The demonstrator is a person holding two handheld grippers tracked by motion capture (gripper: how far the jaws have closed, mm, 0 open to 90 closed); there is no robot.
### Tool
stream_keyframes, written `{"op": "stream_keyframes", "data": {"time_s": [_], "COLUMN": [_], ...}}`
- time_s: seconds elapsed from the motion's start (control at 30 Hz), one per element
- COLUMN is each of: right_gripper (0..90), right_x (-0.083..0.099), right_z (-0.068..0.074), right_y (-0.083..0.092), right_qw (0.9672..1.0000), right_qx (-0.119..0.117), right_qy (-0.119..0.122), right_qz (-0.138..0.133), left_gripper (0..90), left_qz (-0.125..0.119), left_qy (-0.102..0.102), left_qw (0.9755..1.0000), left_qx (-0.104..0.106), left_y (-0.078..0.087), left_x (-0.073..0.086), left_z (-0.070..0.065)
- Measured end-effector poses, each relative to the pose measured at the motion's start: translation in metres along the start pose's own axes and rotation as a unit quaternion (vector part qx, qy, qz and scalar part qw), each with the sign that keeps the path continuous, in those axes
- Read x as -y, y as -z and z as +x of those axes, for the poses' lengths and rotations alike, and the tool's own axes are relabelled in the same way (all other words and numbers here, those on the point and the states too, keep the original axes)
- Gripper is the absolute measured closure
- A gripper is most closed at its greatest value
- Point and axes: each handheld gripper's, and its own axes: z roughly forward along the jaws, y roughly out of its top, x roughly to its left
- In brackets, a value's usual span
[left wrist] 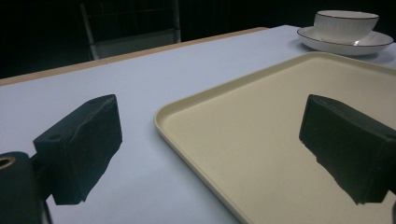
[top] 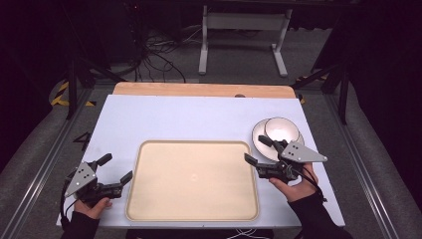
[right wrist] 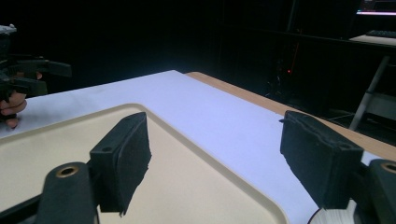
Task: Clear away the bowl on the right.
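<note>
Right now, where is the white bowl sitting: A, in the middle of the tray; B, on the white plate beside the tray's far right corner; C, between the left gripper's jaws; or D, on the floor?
B: the bowl sits on the plate, off the tray, close to the open right gripper.

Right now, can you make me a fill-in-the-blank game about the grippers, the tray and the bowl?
1. The bowl sits on a white ____.
2. The tray has ____ on it.
3. The gripper nearest the bowl is the ____ one.
4. The left gripper has its jaws ____, holding nothing.

Missing words: plate; nothing; right; open
</note>
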Motion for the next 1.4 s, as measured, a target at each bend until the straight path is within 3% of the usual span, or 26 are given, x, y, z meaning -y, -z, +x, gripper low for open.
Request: {"op": "stream_keyframes", "data": {"time_s": [0.53,0.87,1.4], "right_gripper": [24.0,24.1,23.1], "right_x": [-0.011,-0.015,-0.019], "right_z": [-0.009,-0.034,-0.071], "right_y": [0.0,0.004,0.018], "right_qw": [1.0,0.9992,0.996], "right_qx": [0.007,0.028,0.074], "right_qy": [0.002,-0.01,-0.039], "right_qz": [0.007,0.027,0.031], "left_gripper": [6.6,6.6,6.6], "left_qz": [0.001,0.001,0.003], "left_qy": [-0.001,0.001,0.001], "left_qw": [1.0,1.0,1.0], "left_qx": [0.0,-0.001,-0.002], "left_y": [0.0,0.0,0.0], "left_x": [0.0,0.0,0.0], "left_z": [0.0,-0.001,-0.001]}}
